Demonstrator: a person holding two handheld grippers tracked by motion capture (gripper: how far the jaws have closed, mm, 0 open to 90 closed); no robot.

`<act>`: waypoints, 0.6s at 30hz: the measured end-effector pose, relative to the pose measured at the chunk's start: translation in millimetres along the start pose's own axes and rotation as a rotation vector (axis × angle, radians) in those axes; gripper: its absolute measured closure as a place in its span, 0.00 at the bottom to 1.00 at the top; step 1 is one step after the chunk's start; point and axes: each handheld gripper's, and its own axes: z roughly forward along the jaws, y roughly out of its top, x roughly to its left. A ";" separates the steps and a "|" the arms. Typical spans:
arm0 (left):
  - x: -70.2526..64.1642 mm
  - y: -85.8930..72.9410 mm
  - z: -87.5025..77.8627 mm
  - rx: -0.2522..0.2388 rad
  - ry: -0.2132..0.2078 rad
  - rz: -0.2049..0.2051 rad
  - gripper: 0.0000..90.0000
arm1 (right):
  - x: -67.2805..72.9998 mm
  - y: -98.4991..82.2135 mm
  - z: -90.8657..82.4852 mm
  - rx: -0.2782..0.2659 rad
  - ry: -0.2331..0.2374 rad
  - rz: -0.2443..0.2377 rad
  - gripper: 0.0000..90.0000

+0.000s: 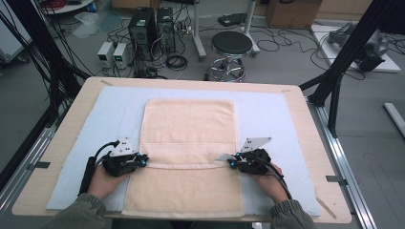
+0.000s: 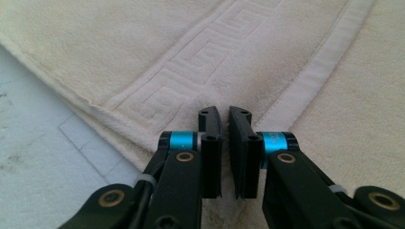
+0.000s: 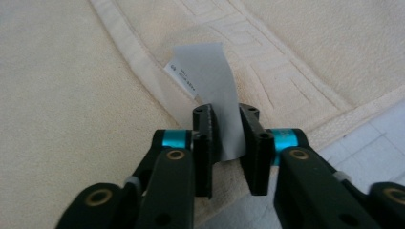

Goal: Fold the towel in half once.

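Cream towel (image 1: 188, 143) lies flat on the padded bench (image 1: 296, 98), near end folded over. Left claw (image 1: 143, 160) clenched on the fold's left corner, right claw (image 1: 232, 162) on the right corner with the care label (image 3: 210, 78). Grasp step; next likely lift both corners evenly.

Soft, even overhead light, no real glare – the high view's kinda low-res and bends at the edges, while both gripper views go blurry up close on the jaws, with soft shadows underneath.
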 end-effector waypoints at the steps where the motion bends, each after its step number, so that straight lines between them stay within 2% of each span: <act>1: 0.1 0.2 -0.4 -0.001 0.001 -0.002 0.94 | -0.5 0.9 -1.2 -0.003 0.002 -0.002 0.91; 6: 1.4 3.0 -6.5 -0.026 0.004 -0.012 0.95 | -0.2 7.3 -7.5 -0.017 0.002 -0.006 0.92; 13: 3.1 11.5 -25.6 -0.095 0.014 -0.019 0.95 | 0.6 18.7 -21.5 -0.059 0.005 -0.020 0.93; 18: -0.5 14.7 -38.0 -0.107 0.013 -0.001 0.95 | 6.6 27.9 -33.7 -0.074 0.023 -0.038 0.93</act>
